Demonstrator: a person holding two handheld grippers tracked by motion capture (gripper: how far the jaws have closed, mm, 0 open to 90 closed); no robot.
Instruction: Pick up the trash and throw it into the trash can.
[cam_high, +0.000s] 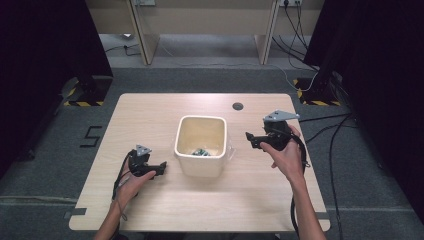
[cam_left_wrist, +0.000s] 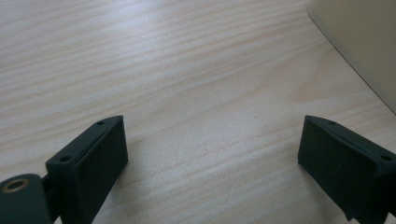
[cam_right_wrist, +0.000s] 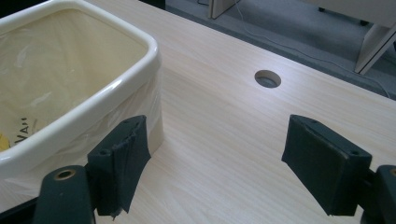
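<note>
A cream plastic bin (cam_high: 201, 145) stands in the middle of the wooden table (cam_high: 150, 112), with small bits of litter at its bottom. Low over the table, left of the bin, is my left gripper (cam_high: 161, 167); its jaws stand wide apart over bare wood (cam_left_wrist: 212, 154) with nothing between them. Just right of the bin hangs my right gripper (cam_high: 248, 137), raised a little off the table and pointing toward the bin. Its jaws are open and empty (cam_right_wrist: 215, 154). The bin's rim (cam_right_wrist: 116, 84), lined with a clear bag, lies by the left jaw.
A round cable hole (cam_high: 238, 106) (cam_right_wrist: 267, 78) sits in the table behind the bin. Black cables (cam_high: 330, 125) trail off the right edge onto grey carpet. Desk legs (cam_high: 142, 40) and dark curtains stand beyond the far edge.
</note>
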